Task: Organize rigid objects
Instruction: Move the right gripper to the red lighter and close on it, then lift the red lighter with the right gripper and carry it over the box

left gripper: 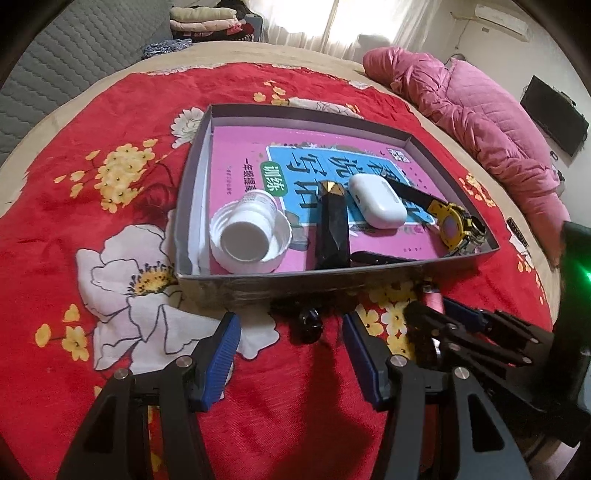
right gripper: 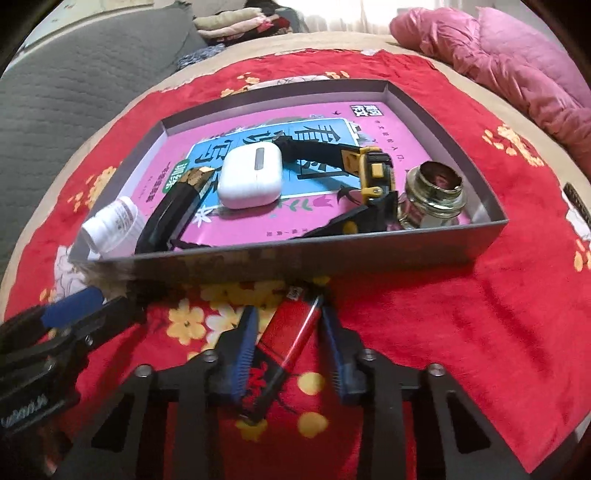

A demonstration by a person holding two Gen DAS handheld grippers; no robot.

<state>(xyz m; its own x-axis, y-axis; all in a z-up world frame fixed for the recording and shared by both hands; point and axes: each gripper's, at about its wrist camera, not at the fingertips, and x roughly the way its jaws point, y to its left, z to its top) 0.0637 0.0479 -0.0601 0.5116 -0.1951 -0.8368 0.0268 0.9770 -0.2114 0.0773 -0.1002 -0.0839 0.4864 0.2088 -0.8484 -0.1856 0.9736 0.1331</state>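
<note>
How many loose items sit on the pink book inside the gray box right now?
5, maybe more hidden behind the near wall: white pill bottle at the left, black faceted tube beside it, white earbud case in the middle, yellow watch right of it, glass jar at the right corner.

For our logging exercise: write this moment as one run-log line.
left gripper: open, over small black object | right gripper: shut on red lighter | box: earbud case, watch, pill bottle

Daylight glared through the blown-out window (left gripper: 343, 26) far beyond the jaws. Fisheye bending curved the edges, corners vignetted black; nearest parts were slightly soft.
</note>
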